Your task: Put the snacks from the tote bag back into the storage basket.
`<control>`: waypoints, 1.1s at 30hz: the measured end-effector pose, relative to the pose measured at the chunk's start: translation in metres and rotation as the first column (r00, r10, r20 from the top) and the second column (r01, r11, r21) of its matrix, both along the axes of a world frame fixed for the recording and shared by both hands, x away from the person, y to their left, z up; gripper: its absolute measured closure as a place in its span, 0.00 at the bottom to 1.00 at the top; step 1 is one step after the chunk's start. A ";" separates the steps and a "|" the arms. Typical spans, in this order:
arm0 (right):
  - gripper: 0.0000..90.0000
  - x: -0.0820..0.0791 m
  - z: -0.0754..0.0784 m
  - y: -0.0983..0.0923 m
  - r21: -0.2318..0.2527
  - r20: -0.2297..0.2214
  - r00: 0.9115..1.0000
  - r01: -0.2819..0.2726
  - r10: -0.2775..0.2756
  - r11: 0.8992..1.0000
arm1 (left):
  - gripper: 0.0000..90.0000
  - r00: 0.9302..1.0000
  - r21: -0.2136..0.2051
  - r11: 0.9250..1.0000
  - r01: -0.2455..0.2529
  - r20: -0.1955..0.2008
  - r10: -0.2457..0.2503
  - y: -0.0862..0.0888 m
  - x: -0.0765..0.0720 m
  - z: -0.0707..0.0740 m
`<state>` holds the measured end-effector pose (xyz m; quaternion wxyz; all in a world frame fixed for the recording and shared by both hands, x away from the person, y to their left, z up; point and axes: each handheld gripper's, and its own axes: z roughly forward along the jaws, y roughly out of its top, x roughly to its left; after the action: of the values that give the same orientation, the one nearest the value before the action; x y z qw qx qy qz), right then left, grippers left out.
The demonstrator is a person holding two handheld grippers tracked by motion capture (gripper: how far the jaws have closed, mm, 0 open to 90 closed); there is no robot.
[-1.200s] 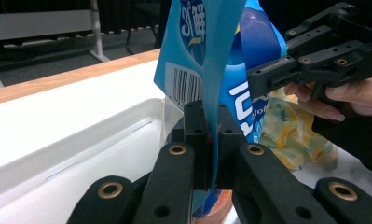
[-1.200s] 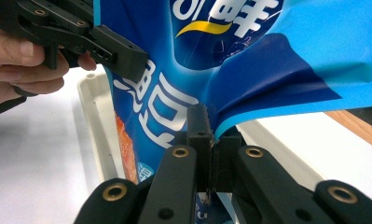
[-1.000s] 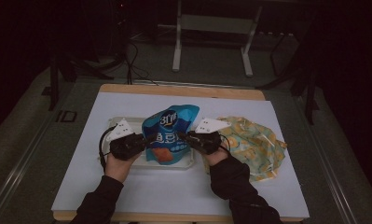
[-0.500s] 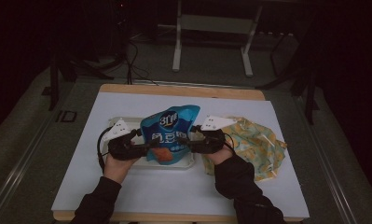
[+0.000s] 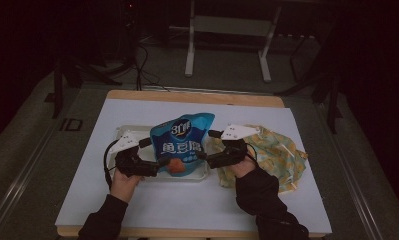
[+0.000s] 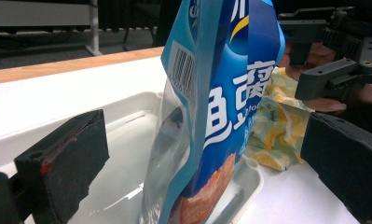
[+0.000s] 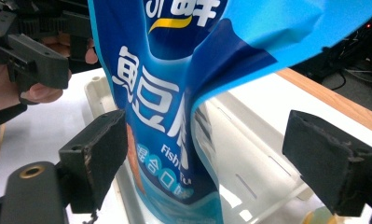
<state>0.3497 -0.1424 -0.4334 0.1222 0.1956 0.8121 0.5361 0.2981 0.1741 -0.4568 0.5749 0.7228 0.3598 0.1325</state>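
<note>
Both grippers flank the pouch [image 5: 181, 145], which stands upright in the white tray [image 5: 121, 134] on the table [image 5: 267, 200]. Left of the pouch, the left gripper [image 5: 159, 164] points at its lower edge, held by a hand [image 5: 122, 181] whose dark-sleeved forearm slants in from the table's near edge. Along that gripper's own camera its jaws are spread wide, the pouch's side edge rising between them and touching neither pad. Right of the pouch, the right gripper [image 5: 203, 157] points at its other side, gripped by a hand [image 5: 243, 167] whose forearm angles in the same way. Its jaws are also spread; the near pad sits just beside the pouch's printed front, and I cannot tell if they touch. Beyond the pouch's right side, a crumpled yellow bag [image 5: 279, 155] lies on the table, partly under the right hand.
</note>
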 end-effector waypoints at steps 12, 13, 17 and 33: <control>0.17 -0.006 0.000 -0.020 -0.003 -0.001 1.000 -0.003 0.003 1.000 | 0.02 1.000 0.043 0.999 0.016 0.016 -0.017 0.001 -0.018 -0.003; 0.17 -0.007 -0.001 -0.022 -0.001 -0.001 1.000 0.001 -0.001 1.000 | 0.02 1.000 0.037 0.999 0.018 0.017 -0.019 0.001 -0.021 -0.004; 0.17 -0.011 -0.004 -0.029 -0.001 -0.007 1.000 0.005 -0.005 1.000 | 0.02 1.000 0.039 0.999 0.014 0.013 -0.015 0.001 -0.026 -0.006; 0.17 -0.032 -0.022 -0.062 -0.015 -0.030 0.999 0.036 -0.036 0.999 | 0.02 0.999 0.058 0.998 0.037 -0.006 -0.037 0.002 -0.058 -0.016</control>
<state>0.3175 -0.2043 -0.4552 0.1211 0.2172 0.8141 0.5248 0.2400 0.1760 -0.4732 0.5552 0.7461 0.3438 0.1302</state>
